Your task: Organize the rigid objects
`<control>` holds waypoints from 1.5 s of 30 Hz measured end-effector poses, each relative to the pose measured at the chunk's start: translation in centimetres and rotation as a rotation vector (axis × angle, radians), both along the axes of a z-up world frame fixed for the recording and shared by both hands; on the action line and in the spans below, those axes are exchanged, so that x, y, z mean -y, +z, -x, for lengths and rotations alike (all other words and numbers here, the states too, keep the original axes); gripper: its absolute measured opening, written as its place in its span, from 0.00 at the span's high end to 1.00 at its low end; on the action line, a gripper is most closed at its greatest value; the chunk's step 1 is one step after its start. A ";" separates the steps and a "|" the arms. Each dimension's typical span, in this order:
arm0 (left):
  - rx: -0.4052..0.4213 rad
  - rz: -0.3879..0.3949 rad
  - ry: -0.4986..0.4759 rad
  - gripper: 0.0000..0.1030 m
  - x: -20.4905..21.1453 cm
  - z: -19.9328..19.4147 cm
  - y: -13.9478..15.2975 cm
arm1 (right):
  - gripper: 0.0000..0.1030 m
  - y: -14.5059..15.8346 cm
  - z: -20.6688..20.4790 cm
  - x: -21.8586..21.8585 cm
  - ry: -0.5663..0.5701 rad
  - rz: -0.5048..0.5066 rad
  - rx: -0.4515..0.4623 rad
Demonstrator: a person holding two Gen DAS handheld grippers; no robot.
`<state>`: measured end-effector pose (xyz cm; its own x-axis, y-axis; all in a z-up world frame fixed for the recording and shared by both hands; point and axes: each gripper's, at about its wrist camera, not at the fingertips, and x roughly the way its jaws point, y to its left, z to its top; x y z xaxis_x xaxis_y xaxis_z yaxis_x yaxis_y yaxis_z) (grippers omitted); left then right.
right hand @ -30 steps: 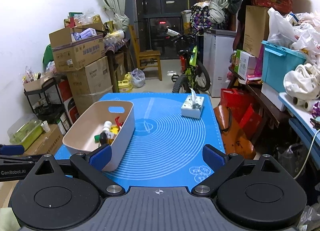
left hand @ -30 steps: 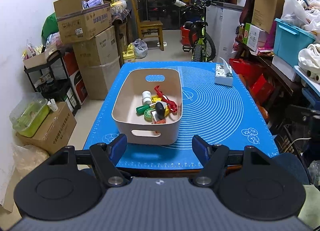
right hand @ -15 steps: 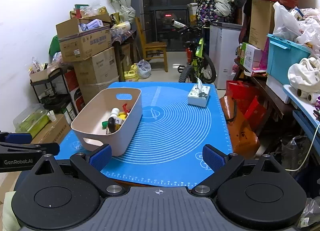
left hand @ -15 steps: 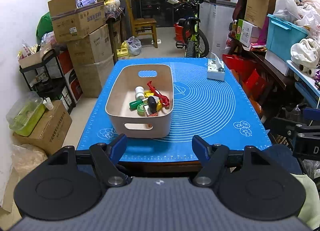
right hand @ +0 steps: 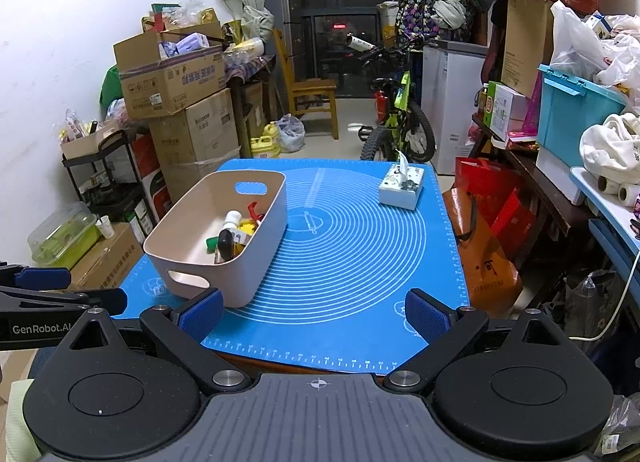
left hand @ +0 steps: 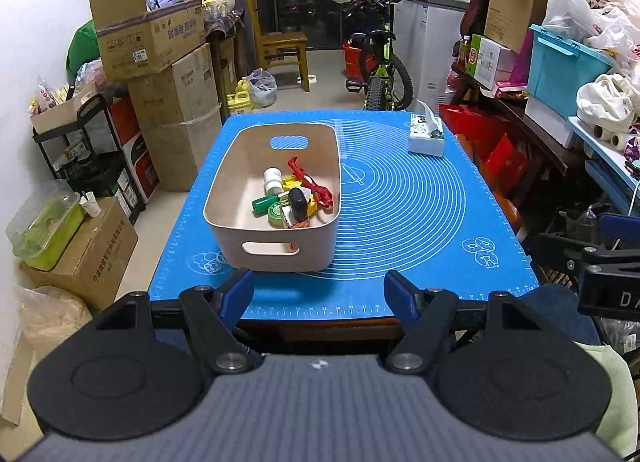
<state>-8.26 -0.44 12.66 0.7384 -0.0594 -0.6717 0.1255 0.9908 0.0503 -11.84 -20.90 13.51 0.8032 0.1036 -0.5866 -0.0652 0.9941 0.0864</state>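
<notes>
Both grippers hang off the near edge of the table with jaws spread wide and nothing between them: the left gripper (left hand: 318, 294) faces the bin (left hand: 240, 197), the right gripper (right hand: 314, 316) sits further right. The beige bin stands on the blue mat (left hand: 400, 213), left of centre, holding small items (left hand: 294, 199) piled at its near right. A tissue box (left hand: 426, 135) rests at the mat's far right corner.

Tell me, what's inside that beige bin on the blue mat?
The beige bin holds a red clip, white bottle, green bottle, black piece and yellow toy. Anything beneath the pile is covered.
</notes>
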 end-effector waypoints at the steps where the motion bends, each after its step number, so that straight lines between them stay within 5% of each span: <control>1: 0.000 0.000 0.001 0.29 0.0 0.0 0.0 | 0.06 0.0 -0.1 0.2 0.001 0.000 -0.001; 45: -0.014 0.000 0.000 0.29 -0.1 -0.3 0.0 | 0.06 -0.2 -0.2 0.6 -0.006 -0.007 -0.002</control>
<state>-7.97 -0.35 12.66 0.7290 -0.0595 -0.6819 0.1266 0.9907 0.0490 -11.69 -21.48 13.29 0.8025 0.1029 -0.5877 -0.0592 0.9939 0.0932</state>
